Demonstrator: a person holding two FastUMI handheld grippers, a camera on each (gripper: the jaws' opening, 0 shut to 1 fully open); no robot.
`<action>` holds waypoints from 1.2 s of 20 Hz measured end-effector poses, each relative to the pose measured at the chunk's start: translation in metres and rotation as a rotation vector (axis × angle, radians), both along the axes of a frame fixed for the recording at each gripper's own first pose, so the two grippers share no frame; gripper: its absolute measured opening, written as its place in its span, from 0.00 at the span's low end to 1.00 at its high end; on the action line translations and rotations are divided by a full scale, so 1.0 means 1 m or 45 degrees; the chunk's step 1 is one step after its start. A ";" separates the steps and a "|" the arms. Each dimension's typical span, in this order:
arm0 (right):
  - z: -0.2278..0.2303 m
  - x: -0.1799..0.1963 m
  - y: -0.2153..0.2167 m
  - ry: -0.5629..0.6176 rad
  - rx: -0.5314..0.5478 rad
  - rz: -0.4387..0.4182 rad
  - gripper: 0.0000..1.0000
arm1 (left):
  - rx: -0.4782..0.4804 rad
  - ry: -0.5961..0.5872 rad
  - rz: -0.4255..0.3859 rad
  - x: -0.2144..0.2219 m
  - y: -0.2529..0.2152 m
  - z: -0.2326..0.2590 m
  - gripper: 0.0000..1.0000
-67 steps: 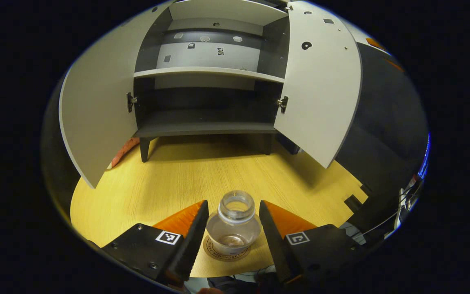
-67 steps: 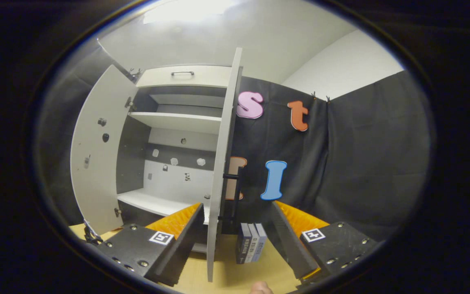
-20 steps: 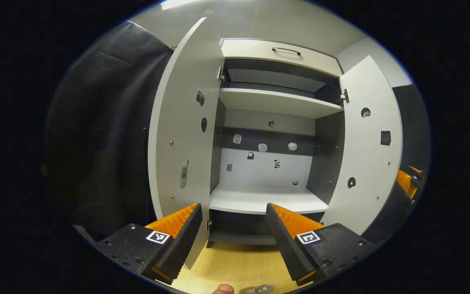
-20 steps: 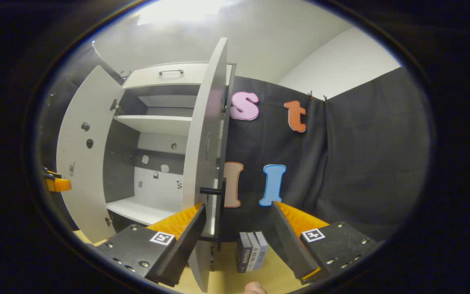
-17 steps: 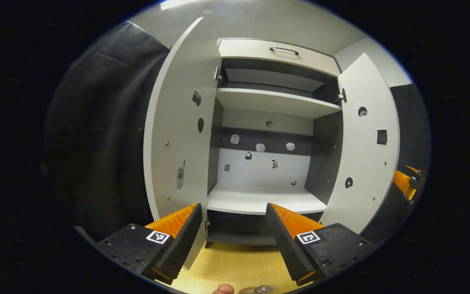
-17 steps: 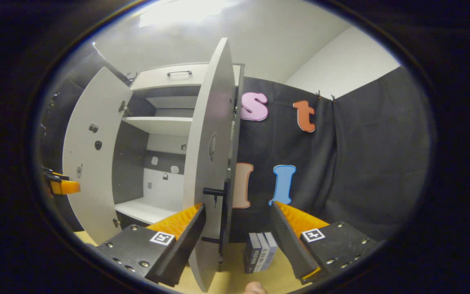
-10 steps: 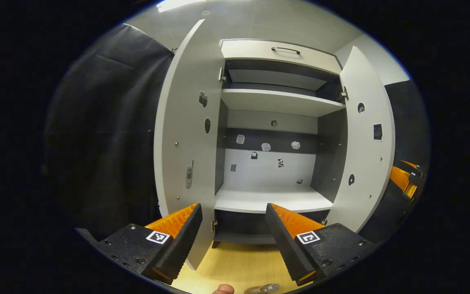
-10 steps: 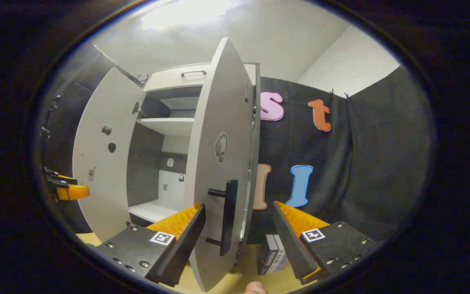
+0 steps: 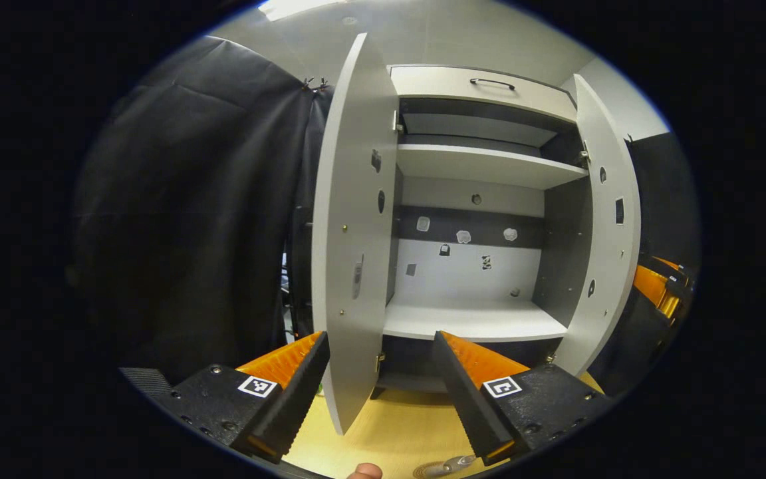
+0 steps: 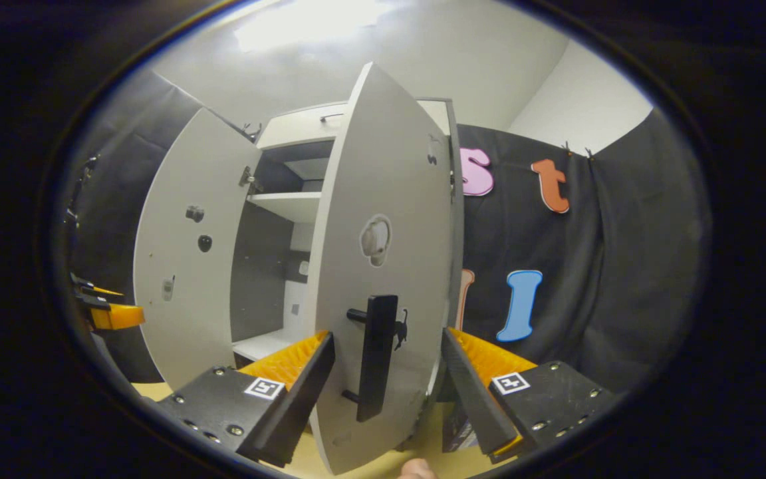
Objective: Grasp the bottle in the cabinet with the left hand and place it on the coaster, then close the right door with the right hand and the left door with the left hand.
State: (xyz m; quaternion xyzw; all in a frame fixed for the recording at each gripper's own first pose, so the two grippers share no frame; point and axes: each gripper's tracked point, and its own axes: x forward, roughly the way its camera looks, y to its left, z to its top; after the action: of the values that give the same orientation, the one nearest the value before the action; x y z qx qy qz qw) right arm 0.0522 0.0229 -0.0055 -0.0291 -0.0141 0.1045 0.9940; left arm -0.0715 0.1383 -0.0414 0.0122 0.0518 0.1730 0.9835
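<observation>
bottle (image 9: 451, 464) | cut off at bottom edge (blurred) | books (image 10: 457, 426) | mostly hidden behind finger

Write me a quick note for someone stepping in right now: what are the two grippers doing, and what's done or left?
Left gripper: open, holding nothing, at the left door's edge.
Right gripper: open, around the right door's handle, not gripping it.
Bottle: out of the cabinet, on the coaster at the table's near edge.
Left to do: both doors are ajar; shut the right, then the left.

Right door (image 10: 389, 219) half-shut; black handle (image 10: 375, 356) between parted hand-held gripper (image 10: 388, 372) fingers.
</observation>
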 end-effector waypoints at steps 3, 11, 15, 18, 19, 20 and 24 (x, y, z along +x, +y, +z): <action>0.000 0.003 0.026 0.002 0.012 0.079 0.98 | 0.001 -0.004 0.035 -0.006 0.008 0.000 0.97; 0.001 -0.006 0.089 -0.037 -0.025 0.254 0.98 | -0.004 0.004 0.123 -0.020 0.030 -0.004 0.97; 0.001 -0.007 0.097 -0.029 -0.004 0.272 0.98 | -0.004 0.005 0.150 -0.022 0.032 -0.003 0.97; -0.001 -0.007 0.097 -0.021 0.001 0.269 0.98 | 0.001 0.006 0.162 -0.025 0.041 -0.002 0.97; -0.002 -0.007 0.097 -0.018 -0.001 0.267 0.98 | 0.004 0.006 0.164 -0.026 0.045 -0.002 0.97; -0.002 -0.007 0.097 -0.016 -0.003 0.265 0.98 | 0.007 0.004 0.166 -0.025 0.044 -0.001 0.97; -0.003 -0.008 0.096 -0.010 -0.008 0.258 0.98 | 0.007 0.005 0.168 -0.024 0.046 -0.001 0.94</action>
State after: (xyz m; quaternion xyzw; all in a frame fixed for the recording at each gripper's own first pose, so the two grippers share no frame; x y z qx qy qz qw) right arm 0.0445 0.1194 -0.0084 -0.0309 -0.0208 0.2044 0.9782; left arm -0.0954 0.1844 -0.0422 0.0118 0.0539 0.2377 0.9698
